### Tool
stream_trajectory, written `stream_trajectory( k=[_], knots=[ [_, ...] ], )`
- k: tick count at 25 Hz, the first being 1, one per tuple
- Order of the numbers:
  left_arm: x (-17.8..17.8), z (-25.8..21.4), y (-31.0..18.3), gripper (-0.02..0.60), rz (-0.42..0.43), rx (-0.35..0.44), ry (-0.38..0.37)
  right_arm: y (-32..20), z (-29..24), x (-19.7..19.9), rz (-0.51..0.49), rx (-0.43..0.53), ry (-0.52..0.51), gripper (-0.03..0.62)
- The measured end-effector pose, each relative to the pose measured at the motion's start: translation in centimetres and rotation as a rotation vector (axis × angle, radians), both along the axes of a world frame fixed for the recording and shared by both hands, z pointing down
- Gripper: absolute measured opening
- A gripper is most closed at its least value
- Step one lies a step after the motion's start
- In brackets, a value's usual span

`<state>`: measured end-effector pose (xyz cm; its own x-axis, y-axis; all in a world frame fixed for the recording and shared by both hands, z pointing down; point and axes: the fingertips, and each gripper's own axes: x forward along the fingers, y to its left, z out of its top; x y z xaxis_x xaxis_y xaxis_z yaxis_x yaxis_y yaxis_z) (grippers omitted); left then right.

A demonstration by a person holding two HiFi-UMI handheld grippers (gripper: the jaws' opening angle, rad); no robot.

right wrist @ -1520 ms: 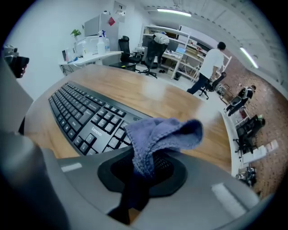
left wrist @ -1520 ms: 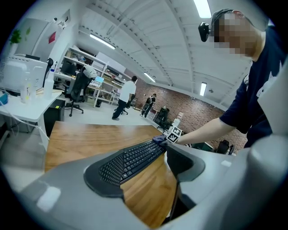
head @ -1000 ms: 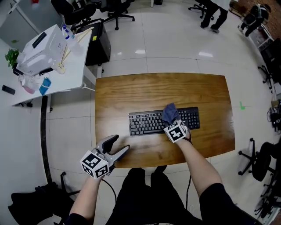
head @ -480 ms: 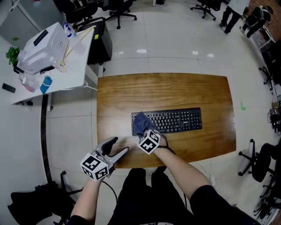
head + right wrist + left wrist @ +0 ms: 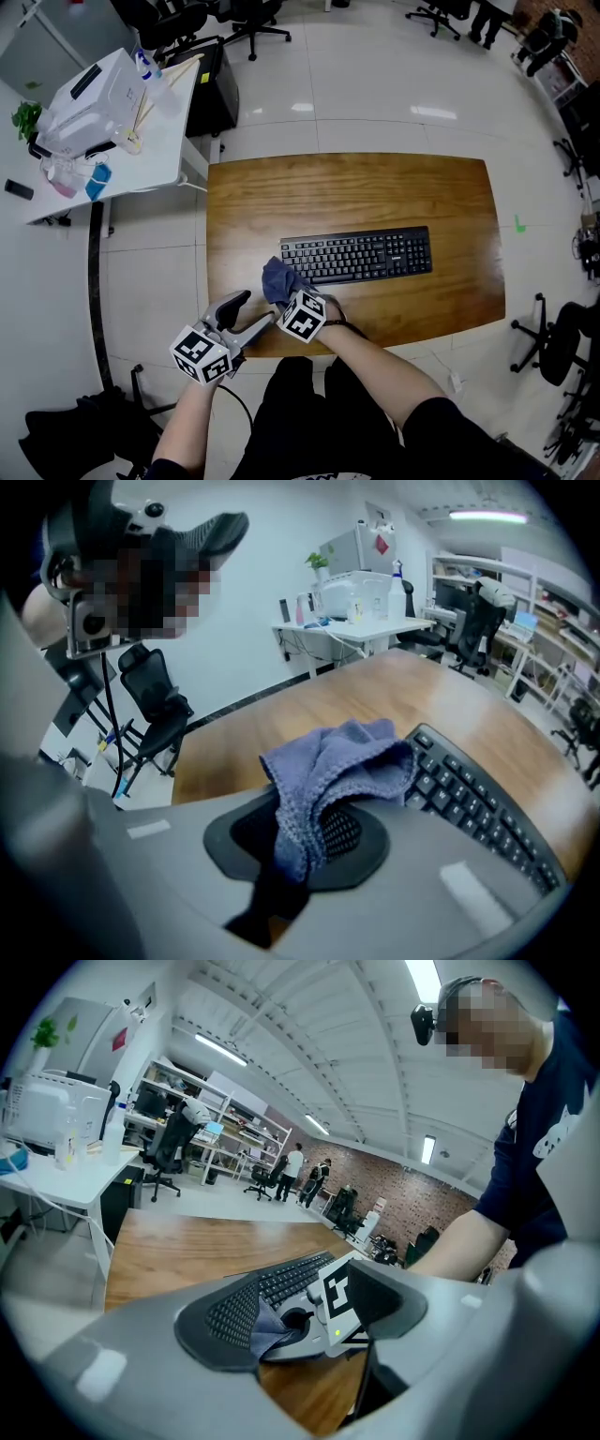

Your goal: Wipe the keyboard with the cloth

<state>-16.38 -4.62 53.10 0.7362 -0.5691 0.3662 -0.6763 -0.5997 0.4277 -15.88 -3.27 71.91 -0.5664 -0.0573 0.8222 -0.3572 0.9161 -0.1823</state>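
Note:
A black keyboard (image 5: 356, 255) lies across the middle of the wooden table (image 5: 356, 192). My right gripper (image 5: 286, 292) is shut on a bunched blue cloth (image 5: 277, 278), just off the keyboard's left end near the table's front edge. In the right gripper view the cloth (image 5: 328, 761) drapes over the jaws of the right gripper (image 5: 319, 832), with the keyboard (image 5: 478, 799) to the right. My left gripper (image 5: 255, 307) hangs open at the table's front left edge and holds nothing. Between its jaws, the left gripper view shows the cloth (image 5: 267, 1324) and the keyboard (image 5: 286, 1277).
A white desk (image 5: 141, 150) with a printer (image 5: 94, 98) and small items stands at the far left. Office chairs (image 5: 234, 23) stand beyond the table, and another chair (image 5: 562, 342) at the right. Tiled floor surrounds the table.
My right gripper has swept the cloth leftward along the keyboard, from its right-middle part to off its left end and nearer the front edge. The left gripper has stayed put.

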Motion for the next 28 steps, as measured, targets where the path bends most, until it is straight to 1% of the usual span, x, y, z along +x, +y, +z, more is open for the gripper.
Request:
stream_trajectory(
  k=[4, 9, 13, 18, 24, 28],
  knots=[
    [0.1, -0.2, -0.1, 0.288, 0.002, 0.000, -0.002, -1.1, -2.6, 1.3, 0.056, 0.018, -0.054, 0.060],
    [1.5, -1.1, -0.4, 0.288, 0.009, 0.017, 0.002, -2.1, -6.4, 5.1, 0.143, 0.040, -0.133, 0.060],
    [3.5, -1.3, 0.1, 0.288, 0.032, 0.040, 0.011, -2.0, -9.0, 9.7, 0.200, 0.076, -0.159, 0.060],
    [6.5, -2.2, 0.7, 0.288, 0.046, 0.065, 0.010, -1.4, -12.3, 16.5, 0.313, 0.108, -0.204, 0.060],
    [10.7, -3.9, 2.1, 0.288, 0.048, 0.110, 0.012, 1.0, -16.4, 23.8, 0.395, 0.153, -0.269, 0.060],
    [13.3, -5.6, 4.4, 0.288, 0.036, 0.139, 0.006, 3.3, -19.1, 27.8, 0.441, 0.167, -0.324, 0.060]
  ],
)
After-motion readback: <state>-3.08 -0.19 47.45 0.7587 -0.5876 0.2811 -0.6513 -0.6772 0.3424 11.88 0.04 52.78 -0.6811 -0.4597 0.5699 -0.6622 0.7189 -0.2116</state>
